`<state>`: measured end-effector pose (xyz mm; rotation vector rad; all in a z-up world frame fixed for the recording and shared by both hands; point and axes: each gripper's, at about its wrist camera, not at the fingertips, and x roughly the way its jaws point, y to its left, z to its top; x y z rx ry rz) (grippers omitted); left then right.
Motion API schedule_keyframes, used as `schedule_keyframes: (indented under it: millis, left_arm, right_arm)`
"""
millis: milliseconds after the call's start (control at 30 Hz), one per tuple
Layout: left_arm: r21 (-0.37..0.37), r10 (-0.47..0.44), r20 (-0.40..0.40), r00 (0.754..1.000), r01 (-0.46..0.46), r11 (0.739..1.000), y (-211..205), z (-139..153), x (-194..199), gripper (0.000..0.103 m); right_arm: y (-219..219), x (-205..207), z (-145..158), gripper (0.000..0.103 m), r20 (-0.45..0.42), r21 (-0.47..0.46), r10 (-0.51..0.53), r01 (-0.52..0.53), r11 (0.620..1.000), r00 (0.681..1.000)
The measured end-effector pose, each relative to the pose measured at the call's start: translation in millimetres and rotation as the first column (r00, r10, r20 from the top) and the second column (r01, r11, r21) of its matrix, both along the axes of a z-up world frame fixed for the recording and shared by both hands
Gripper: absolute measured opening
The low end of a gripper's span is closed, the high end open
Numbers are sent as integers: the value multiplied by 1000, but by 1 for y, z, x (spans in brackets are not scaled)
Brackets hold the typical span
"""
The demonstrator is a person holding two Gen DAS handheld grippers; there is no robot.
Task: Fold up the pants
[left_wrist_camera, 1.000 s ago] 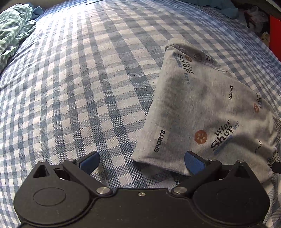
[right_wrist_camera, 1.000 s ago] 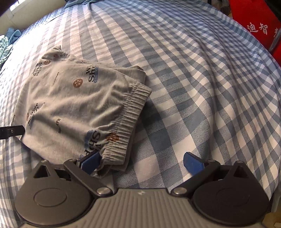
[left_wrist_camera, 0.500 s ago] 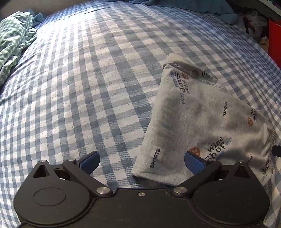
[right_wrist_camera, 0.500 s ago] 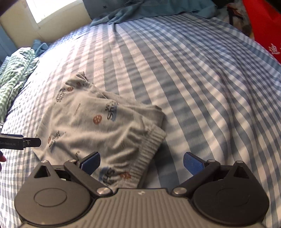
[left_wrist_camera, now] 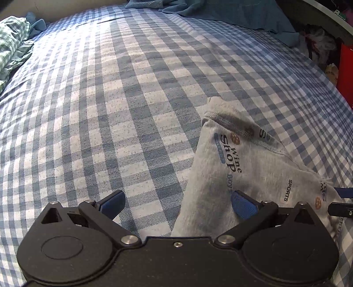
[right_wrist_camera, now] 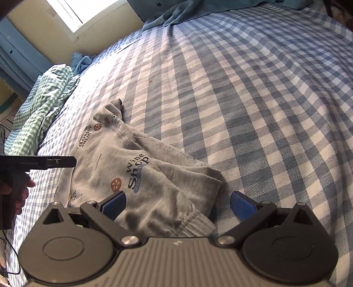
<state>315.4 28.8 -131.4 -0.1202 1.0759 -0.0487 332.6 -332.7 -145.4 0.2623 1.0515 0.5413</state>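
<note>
The grey printed pants (left_wrist_camera: pixel 249 174) (right_wrist_camera: pixel 136 174) lie folded into a small bundle on the blue checked bed (left_wrist_camera: pixel 132 99) (right_wrist_camera: pixel 253 99). My left gripper (left_wrist_camera: pixel 176 202) is open above the bundle's left edge, with its right finger over the cloth and nothing held. My right gripper (right_wrist_camera: pixel 176 202) is open over the waistband end, the elastic band lying between its blue fingers. In the right wrist view the left gripper's black finger (right_wrist_camera: pixel 59 163) pokes in from the left beside the bundle, with a hand (right_wrist_camera: pixel 19 194) behind it.
A green checked cloth (right_wrist_camera: pixel 42 106) (left_wrist_camera: pixel 13 44) is heaped at the bed's left edge. A teal blanket (left_wrist_camera: pixel 231 13) (right_wrist_camera: pixel 198 11) lies at the far end. A window (right_wrist_camera: pixel 92 13) is at the far left, and a red object (left_wrist_camera: pixel 346 66) stands past the right edge.
Both grippers have pulled back and tilted up, so the pants sit lower and nearer in each view and more of the far bed shows. The bundle itself has stayed put.
</note>
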Motion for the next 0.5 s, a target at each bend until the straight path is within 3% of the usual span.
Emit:
schedule_keyframes:
  millis: [267,333,500]
  left_arm:
    - [-9,16,-39,999,-16,1000,1,-5,7,102]
    - [-5,26,-45,999,-27,1000,-2,-4,9,101]
    - [11,31,-57,998,-31,999,-6,-1,8,95]
  right_arm:
    - [-6,5,-2,100,-20,62,11,-10,998,1000]
    - [-7,3,-1,81,-13,42,-2,3,999,1000]
    - [-11,2,1,60,-36,47,-34,36,998,999]
